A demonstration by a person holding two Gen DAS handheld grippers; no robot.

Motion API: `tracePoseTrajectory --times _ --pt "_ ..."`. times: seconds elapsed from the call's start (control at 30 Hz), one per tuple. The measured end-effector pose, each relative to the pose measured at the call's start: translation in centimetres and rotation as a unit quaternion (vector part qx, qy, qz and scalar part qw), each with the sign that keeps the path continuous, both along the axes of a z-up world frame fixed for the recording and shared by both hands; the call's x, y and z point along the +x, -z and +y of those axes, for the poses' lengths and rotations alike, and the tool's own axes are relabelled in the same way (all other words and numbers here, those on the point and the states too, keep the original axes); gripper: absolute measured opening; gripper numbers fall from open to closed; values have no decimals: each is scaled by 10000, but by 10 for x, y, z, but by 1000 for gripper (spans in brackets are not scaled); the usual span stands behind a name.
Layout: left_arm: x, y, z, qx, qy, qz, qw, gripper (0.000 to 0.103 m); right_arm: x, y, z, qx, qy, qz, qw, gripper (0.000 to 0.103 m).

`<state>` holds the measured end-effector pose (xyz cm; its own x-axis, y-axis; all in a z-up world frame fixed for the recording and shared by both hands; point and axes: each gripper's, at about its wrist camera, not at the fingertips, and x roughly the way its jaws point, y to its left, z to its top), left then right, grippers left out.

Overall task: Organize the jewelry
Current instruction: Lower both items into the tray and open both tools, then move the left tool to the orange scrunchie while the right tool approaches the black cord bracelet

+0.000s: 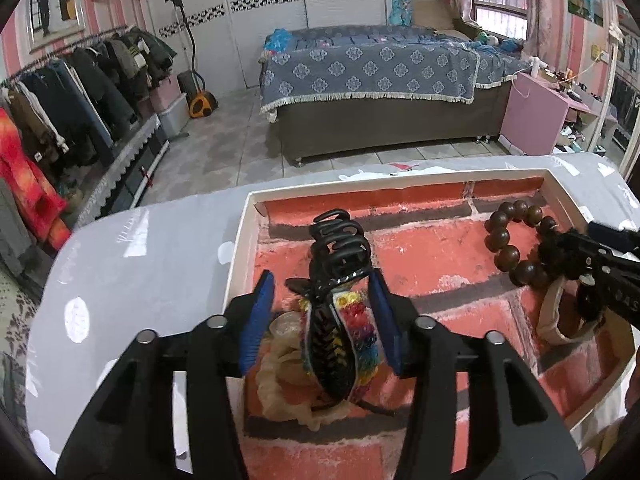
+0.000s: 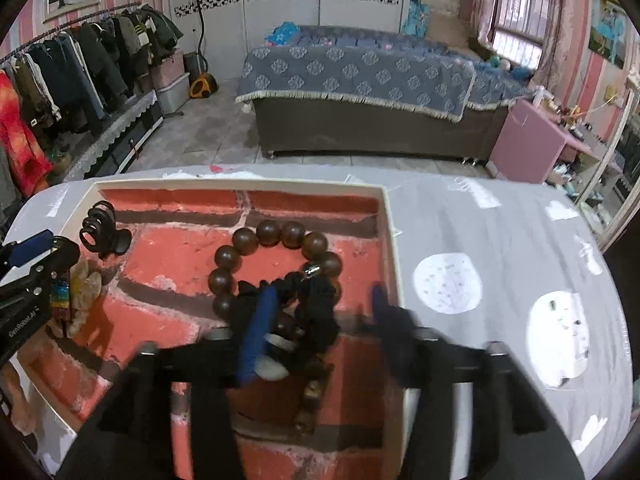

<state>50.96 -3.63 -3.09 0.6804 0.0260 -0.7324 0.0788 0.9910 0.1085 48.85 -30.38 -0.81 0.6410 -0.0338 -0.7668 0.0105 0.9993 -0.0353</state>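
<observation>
Depositing step in hand, judged from both grippers standing inside the brick-patterned box (image 1: 440, 184). Nearest, in the left wrist view: left gripper (image 1: 324, 312) standing about half open, blue pads (image 1: 260, 312) flanking but apparently not pressing a rainbow-beaded band (image 1: 360, 328) and a black toothed clip (image 1: 332, 352), both lying on a pale frilled scrunchie (image 1: 280, 392) on the box floor. Just beyond, a black claw clip (image 1: 340, 244) resting upright, near the box's far left corner. In the right wrist view: right gripper (image 2: 320, 320) likewise parting to about half, motion-blurred, straddling a black scrunchie (image 2: 316, 304) and a small white piece beneath, possibly a watch or strap, too blurred to name. Touching these, the brown bead bracelet (image 2: 276, 256) lying in a ring toward the far right wall. Beyond the box, the grey table cover (image 2: 500, 240), then tiled floor and a bed (image 2: 360, 76). Next move, as judged: lifting both grippers straight up, clear of the piles, without snagging fabric on the pads, then reaching for whatever jewelry remains outside the box, none showing here.
</observation>
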Motion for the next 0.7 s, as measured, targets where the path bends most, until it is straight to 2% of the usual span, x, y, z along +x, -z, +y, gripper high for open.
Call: tracePoseTrajectory --times 0.07,0.13,0.33,0.57,0.6,0.63,0.7 --pt "-6 -3 2 -34 -17 -20 10000 57 -4 -3 -2 -6 -29 -2 10000 55" --pt "-14 -8 5 -64 -26 -103 9999 65 -11 -9 -4 -32 -42 -32 10000 64" --pt "-43 -23 22 -35 -107 -285 9995 85 -43 -26 -11 -81 12 -280 9996 77" --pt "-91 -50 50 -7 -217 -568 9982 96 -98 -48 -8 -86 18 -607 9981 80" --pt "-100 -54 54 -7 -221 -605 9979 97 -103 -53 -8 -64 25 -648 9979 82" --pt "-109 -58 58 8 -230 -651 9976 97 -112 -56 -7 -29 30 -700 9975 88" --pt "-124 -65 66 43 -238 -748 9969 98 -130 -62 -6 4 -16 -849 9964 90"
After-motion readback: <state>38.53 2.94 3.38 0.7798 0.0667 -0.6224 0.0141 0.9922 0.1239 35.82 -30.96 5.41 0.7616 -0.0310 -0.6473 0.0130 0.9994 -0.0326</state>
